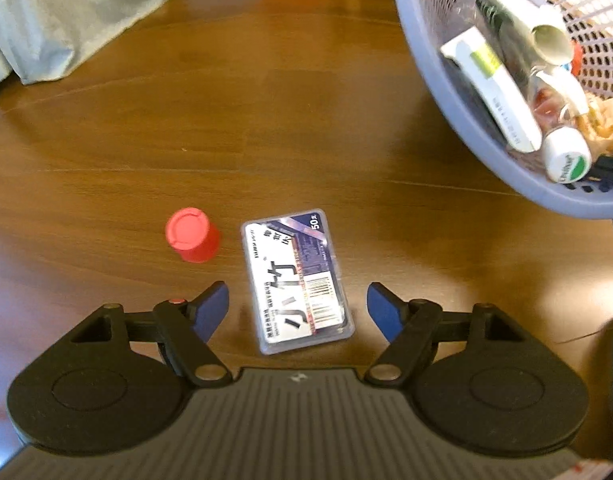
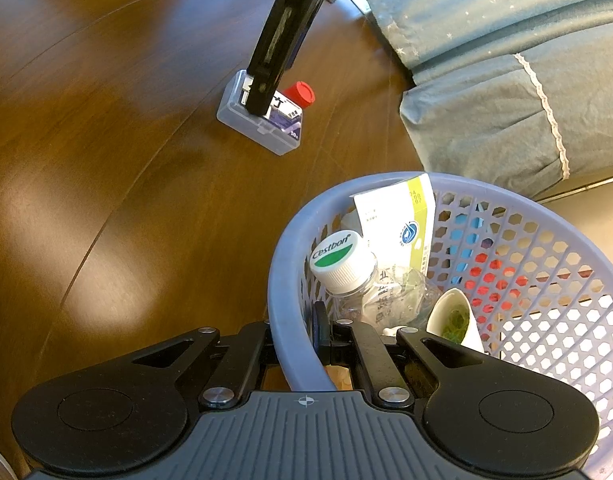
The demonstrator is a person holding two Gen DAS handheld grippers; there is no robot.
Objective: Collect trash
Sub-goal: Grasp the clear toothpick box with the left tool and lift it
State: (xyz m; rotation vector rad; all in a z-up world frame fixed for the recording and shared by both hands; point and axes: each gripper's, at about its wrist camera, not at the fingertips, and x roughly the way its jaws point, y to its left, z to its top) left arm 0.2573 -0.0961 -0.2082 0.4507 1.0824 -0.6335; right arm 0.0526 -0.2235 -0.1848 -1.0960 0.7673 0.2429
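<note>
Some trash has already been put in the round pale-purple plastic basket with holes (image 2: 518,264): a clear plastic bottle with a white and green cap (image 2: 346,268), a white and yellow-green paper box (image 2: 398,220) and a rolled white paper cup (image 2: 454,320) can be seen inside it. Two things are left on the floor, well apart from the basket: a flat clear plastic box with a printed label (image 1: 298,280) and, just beside it, a small red plastic cap (image 1: 192,234).

The rim of the basket is pinched by the right gripper (image 2: 320,340), whose jaws are shut tight on it. The left gripper (image 1: 298,304) is held above the flat box with its blue pads apart, one on each side; the box is not yet touched.

The floor is made of shiny brown wood boards (image 1: 266,120). Beyond the basket, a blue-green cloth with small stars and a white lace trim (image 2: 506,80) is seen. Far from the basket, a grey cloth (image 1: 66,20) is hanging down to the floor.
</note>
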